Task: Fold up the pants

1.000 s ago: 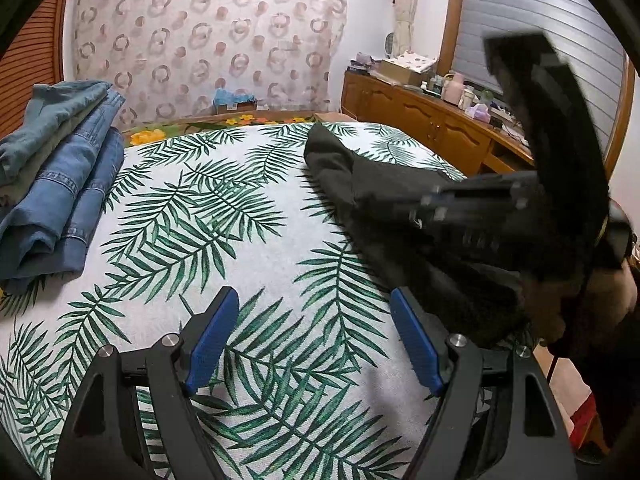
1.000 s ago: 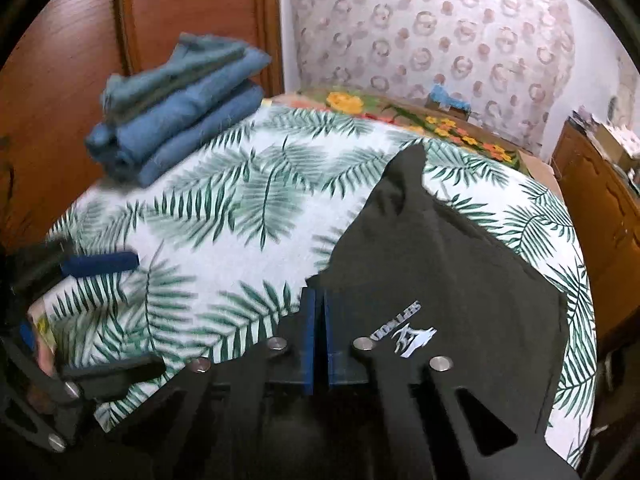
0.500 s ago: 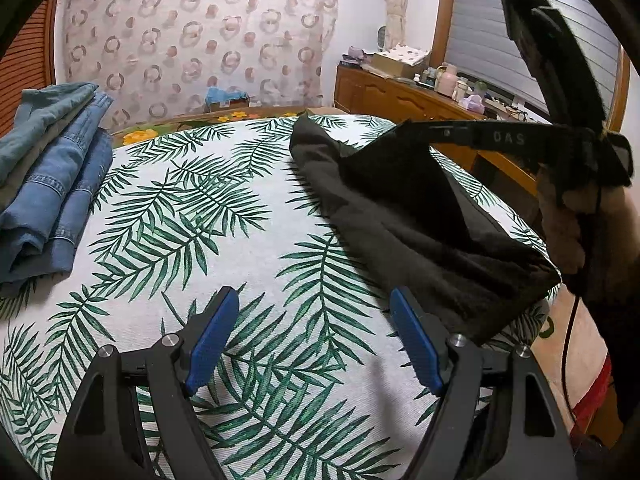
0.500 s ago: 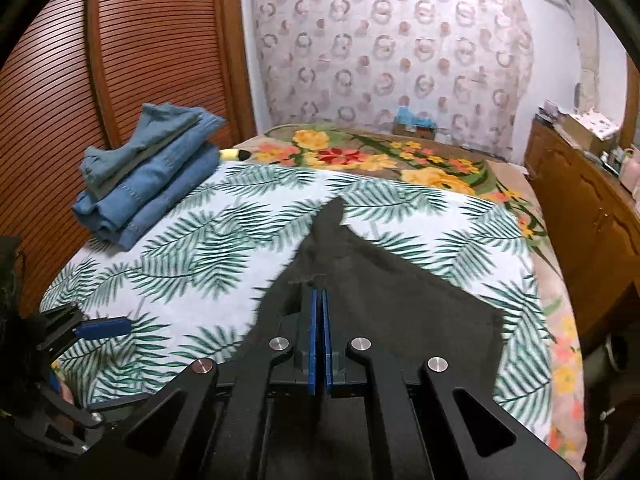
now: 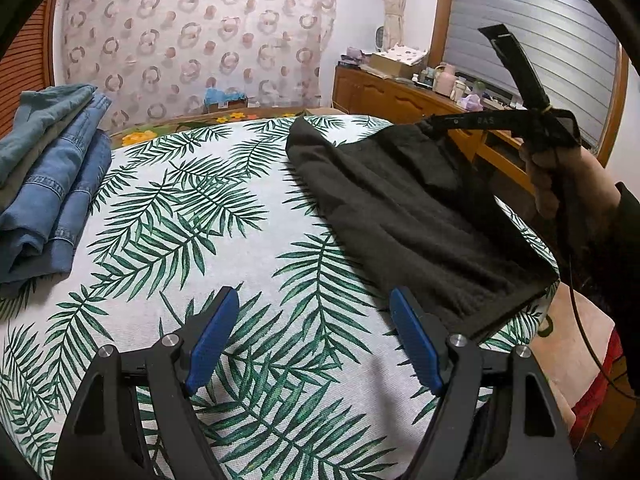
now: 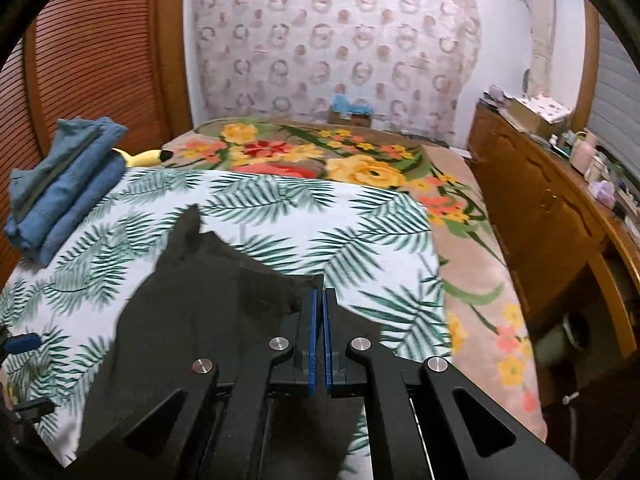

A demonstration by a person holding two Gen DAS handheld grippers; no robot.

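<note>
Black pants [image 5: 408, 216] [image 6: 208, 296] lie on the right half of the palm-leaf bedspread [image 5: 192, 216]. One edge is lifted off the bed, and my right gripper [image 6: 319, 300] is shut on that raised edge. From the left wrist view the right gripper [image 5: 430, 122] hangs at the upper right, held by a person's hand [image 5: 556, 176]. The left gripper [image 5: 310, 312] hovers open over bare bedspread near the bed's front edge, just left of the pants' near corner, with nothing between its blue pads [image 5: 212, 340].
A stack of folded blue jeans [image 5: 44, 168] [image 6: 60, 184] sits at the bed's left side. A floral blanket [image 6: 320, 156] covers the far part of the bed. A wooden dresser [image 6: 540, 208] with small items runs along the right wall. Slatted wooden doors [image 6: 88, 56] stand left.
The right gripper has risen and swung rightward with the pants' edge, pulling the fabric up off the bed. The left gripper has stayed where it was, open.
</note>
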